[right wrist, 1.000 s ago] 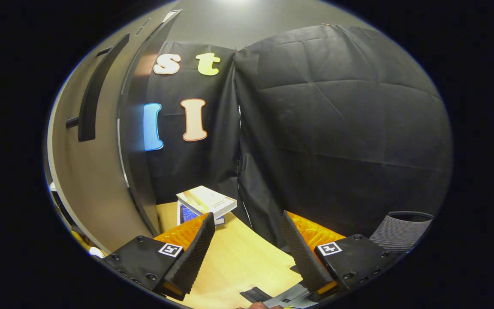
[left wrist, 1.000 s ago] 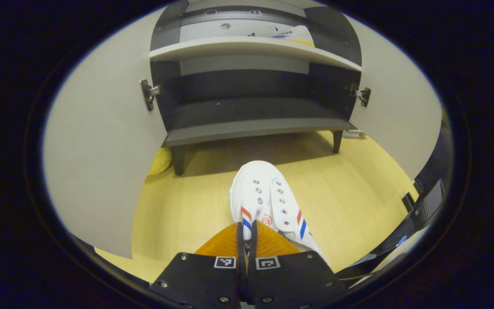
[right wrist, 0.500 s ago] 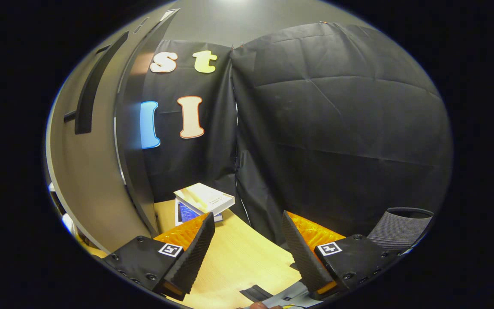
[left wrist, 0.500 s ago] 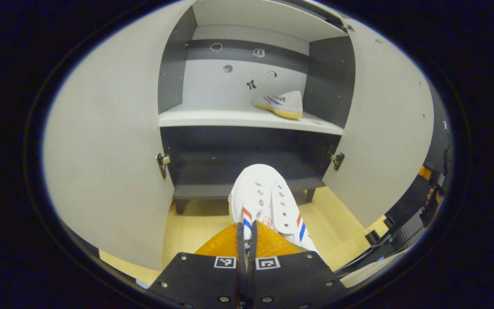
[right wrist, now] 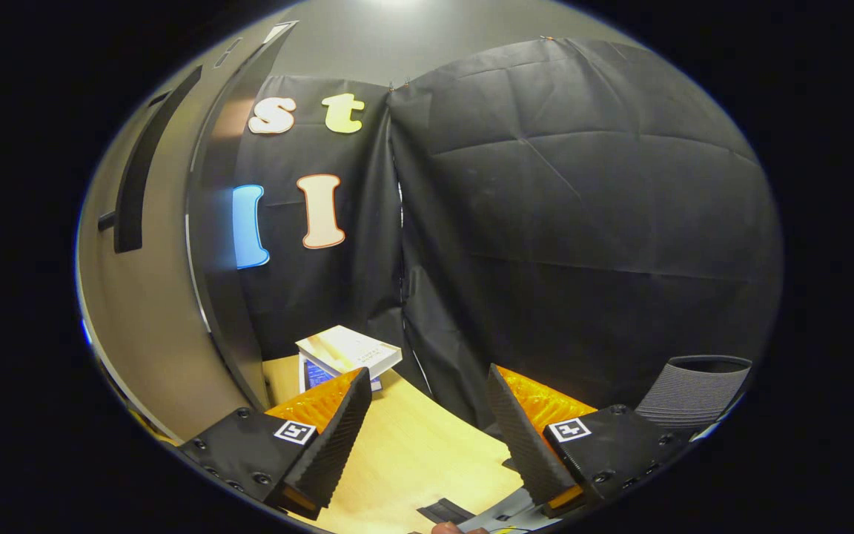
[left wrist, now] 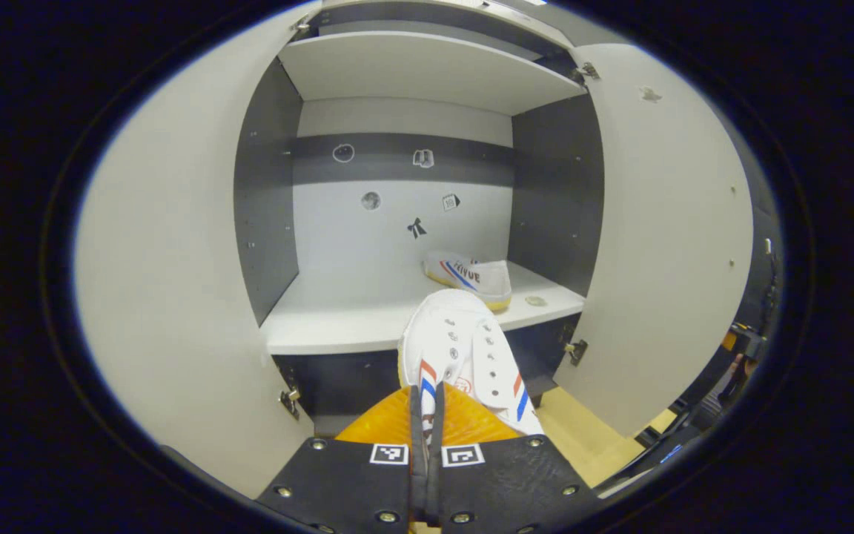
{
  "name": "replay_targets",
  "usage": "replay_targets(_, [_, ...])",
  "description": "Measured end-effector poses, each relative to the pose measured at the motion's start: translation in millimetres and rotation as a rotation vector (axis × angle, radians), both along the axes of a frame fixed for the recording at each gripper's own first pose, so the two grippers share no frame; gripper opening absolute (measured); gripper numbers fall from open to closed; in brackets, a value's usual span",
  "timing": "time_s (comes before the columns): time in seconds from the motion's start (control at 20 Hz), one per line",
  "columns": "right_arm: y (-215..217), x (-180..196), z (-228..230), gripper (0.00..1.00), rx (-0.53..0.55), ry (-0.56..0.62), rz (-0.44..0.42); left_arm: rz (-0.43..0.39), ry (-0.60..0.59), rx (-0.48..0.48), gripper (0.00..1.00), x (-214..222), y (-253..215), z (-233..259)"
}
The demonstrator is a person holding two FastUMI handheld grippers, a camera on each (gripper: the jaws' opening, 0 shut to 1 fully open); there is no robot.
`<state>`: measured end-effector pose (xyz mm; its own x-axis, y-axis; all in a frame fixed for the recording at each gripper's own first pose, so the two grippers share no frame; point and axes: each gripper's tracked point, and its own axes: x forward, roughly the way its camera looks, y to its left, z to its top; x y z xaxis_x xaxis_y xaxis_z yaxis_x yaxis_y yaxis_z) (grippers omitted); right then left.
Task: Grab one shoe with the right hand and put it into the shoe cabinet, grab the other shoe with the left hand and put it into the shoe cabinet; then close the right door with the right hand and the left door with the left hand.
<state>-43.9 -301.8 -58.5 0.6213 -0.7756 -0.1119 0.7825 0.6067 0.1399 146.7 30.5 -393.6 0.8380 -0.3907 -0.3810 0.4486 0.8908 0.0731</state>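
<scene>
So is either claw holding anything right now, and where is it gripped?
The left claw is shut on a white shoe, pinching its upper by the opening at the heel end. The right claw is open, holding nothing.

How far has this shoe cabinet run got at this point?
Done: one white shoe already sits on the shoe cabinet's shelf. In hand: the left hand-held gripper is shut on the second shoe, held in front of that shelf's edge. Left: set it down, then close both doors; the left door and right door stand open. The right hand-held gripper is open and empty.
</scene>
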Motion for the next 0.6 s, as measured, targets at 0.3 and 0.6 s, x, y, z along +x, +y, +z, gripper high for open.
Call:
replay_targets(0.3, [-17.1, -5.2, -3.0, 0.93, 0.024, -0.003, -0.029, 0.024, -0.108, 0.022, 0.01, -0.4, 0.1, 1.0])
replay_targets(0.6, [-40.0, -6.1, -3.6, 0.93, 0.031, -0.005, -0.053, 0.044, -0.214, 0.018, 0.0, -1.1, 2.1, 5.6])
